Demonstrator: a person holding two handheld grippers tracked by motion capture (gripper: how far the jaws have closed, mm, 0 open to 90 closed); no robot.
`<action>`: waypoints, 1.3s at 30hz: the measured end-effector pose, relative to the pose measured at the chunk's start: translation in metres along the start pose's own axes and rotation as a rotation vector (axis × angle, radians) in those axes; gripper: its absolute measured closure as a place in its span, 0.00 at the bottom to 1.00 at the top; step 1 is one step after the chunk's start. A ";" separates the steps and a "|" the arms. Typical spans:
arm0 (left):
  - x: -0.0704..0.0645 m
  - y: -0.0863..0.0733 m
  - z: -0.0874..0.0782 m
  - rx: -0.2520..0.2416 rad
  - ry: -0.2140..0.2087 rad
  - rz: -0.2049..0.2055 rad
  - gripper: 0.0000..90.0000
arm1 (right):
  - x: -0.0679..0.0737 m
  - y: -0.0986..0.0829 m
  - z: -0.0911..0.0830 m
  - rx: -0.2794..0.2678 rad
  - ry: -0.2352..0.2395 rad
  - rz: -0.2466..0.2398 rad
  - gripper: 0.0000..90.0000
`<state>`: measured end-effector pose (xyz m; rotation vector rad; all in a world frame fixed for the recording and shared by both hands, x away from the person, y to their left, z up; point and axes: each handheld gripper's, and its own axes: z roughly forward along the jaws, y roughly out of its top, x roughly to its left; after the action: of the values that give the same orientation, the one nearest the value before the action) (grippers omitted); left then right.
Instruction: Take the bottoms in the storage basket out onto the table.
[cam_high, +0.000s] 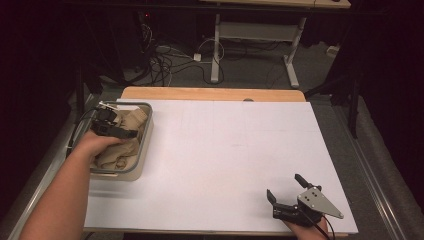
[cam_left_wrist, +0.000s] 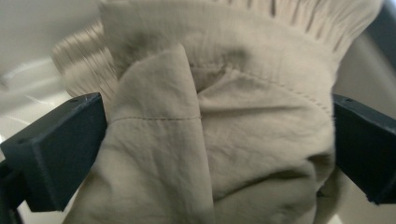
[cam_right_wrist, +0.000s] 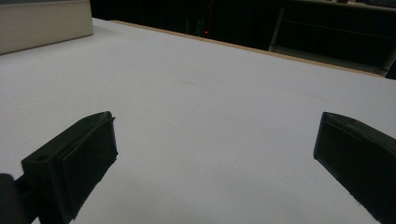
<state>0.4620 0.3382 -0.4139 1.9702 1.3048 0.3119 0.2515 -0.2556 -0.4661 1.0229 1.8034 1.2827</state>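
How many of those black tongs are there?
2. The left black tongs reach into the grey-rimmed bin around crumpled beige cloth; the right black tongs sit open near the white table's front right.

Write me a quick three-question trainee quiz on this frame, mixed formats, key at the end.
1. True or false: the beige garment lies flat on the white table.
2. Multiple choice: the right gripper is (a) shut on cloth, (b) open with nothing between its jaws, (c) inside the bin.
3. Short answer: what sits between the jaws of the left gripper?

Key:
1. False: it is bunched up inside the bin at the table's left edge.
2. b: it is low over the near right part of the table, jaws wide apart.
3. A bunched fold of the beige garment, with a jaw on each side of it; whether they press it firmly cannot be told.
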 end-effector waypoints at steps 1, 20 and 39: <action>-0.001 0.001 0.004 0.028 0.004 0.007 0.00 | -0.001 0.000 0.000 0.001 -0.001 -0.002 0.00; 0.003 0.000 0.039 0.338 0.006 0.021 0.02 | -0.001 -0.002 0.001 0.006 0.000 -0.009 0.00; -0.013 -0.007 0.046 0.511 0.066 0.190 0.68 | -0.002 -0.001 0.003 0.005 0.002 -0.009 0.00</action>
<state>0.4773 0.3083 -0.4484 2.5398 1.3335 0.1397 0.2552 -0.2566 -0.4677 1.0157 1.8119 1.2744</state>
